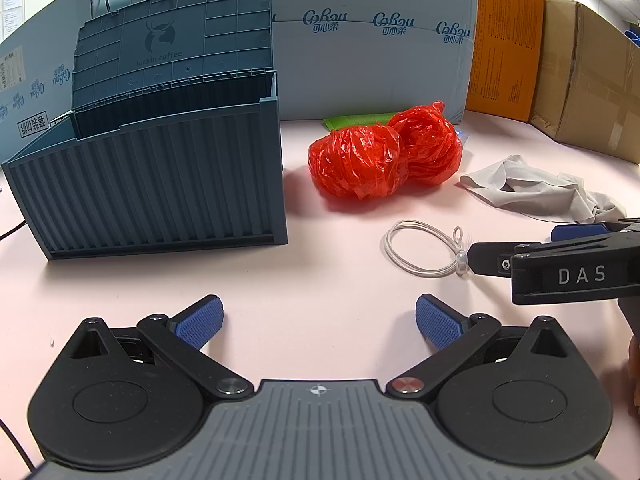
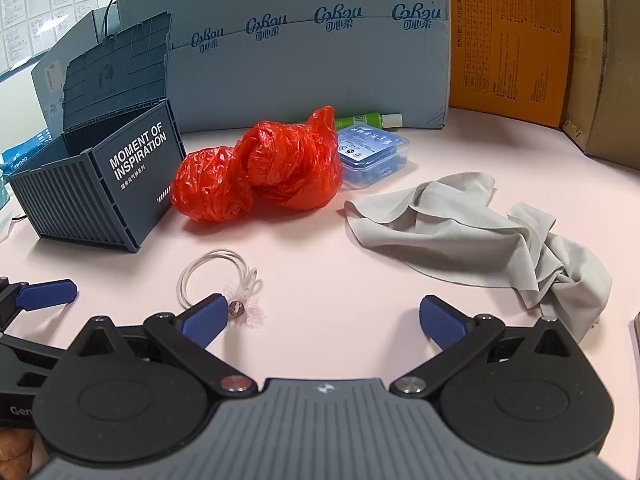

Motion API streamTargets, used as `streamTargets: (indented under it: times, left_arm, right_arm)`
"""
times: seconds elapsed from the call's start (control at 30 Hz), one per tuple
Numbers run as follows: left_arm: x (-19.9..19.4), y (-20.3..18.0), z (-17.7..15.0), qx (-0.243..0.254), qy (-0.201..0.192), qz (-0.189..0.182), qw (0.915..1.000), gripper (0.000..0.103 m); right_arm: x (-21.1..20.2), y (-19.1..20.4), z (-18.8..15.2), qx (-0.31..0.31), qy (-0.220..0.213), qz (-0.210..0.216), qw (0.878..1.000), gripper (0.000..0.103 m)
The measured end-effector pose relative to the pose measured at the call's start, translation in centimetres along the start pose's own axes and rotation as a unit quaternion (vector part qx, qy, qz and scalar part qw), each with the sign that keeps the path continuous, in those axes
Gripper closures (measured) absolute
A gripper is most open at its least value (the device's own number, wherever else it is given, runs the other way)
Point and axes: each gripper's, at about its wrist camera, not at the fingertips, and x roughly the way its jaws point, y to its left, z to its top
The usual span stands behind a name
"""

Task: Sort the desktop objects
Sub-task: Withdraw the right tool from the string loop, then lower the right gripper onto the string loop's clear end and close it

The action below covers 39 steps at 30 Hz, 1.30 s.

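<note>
So both grippers are spread wide with nothing between the pads. The left gripper hangs low over the pink desk, blue pads apart, and the right gripper is the same, jaws parted and holding nothing.

From the left wrist view, the blue storage crate sits at about 10 o'clock with its lid flipped up behind it, open top facing up. At roughly 1 o'clock are two balled-up red plastic bags, touching each other, with a green tube poking out behind them. A crumpled grey cloth lies at 2 o'clock. The white hair tie with its little pearl knot lies flat on the desk between the bags and the left gripper, around 1 o'clock, and the tip of the right gripper's finger is right up against its beaded end.

The right wrist view shows the hair tie at about 11 o'clock, its knot just beside the tip of the left pad; I can't tell if they actually touch. Red bags at 12 o'clock, crate at 10 o'clock, cloth at 2 o'clock. A clear box of blue pins sits just behind the bags, near the green tube, with cardboard boxes walling off the back.
</note>
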Motion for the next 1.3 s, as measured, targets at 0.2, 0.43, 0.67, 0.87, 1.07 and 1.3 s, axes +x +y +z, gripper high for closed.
streamTargets:
  times: [0.2, 0.43, 0.67, 0.87, 1.07, 1.3]
  left_arm:
    - [0.0, -0.1, 0.0, 0.000, 0.000, 0.000, 1.0000, 0.000]
    - [-0.1, -0.1, 0.0, 0.003, -0.005, -0.016, 0.9999, 0.000]
    - [-0.6, -1.3, 0.7, 0.076, -0.024, -0.041, 0.9960, 0.000]
    - [-0.7, -2.4, 0.6, 0.147, -0.028, -0.051, 0.9875, 0.000]
    - [-0.5, -3.3, 0.6, 0.182, -0.027, -0.077, 0.9800, 0.000]
    - [0.1, -3.6, 1.3, 0.182, -0.027, -0.081, 0.9795, 0.000]
  right_arm:
    - [-0.2, -0.2, -0.1, 0.007, -0.006, 0.007, 1.000, 0.000]
    - [-0.3, 0.3, 0.1, 0.006, -0.013, 0.045, 0.999, 0.000]
    - [0.2, 1.3, 0.5, -0.033, -0.006, 0.056, 0.998, 0.020]
    - [0.5, 2.1, 0.9, -0.080, 0.006, 0.067, 0.995, 0.041]
    - [0.6, 2.1, 1.0, -0.105, 0.011, 0.103, 0.989, 0.059]
    - [0.8, 2.1, 1.4, -0.155, 0.027, 0.113, 0.981, 0.064]
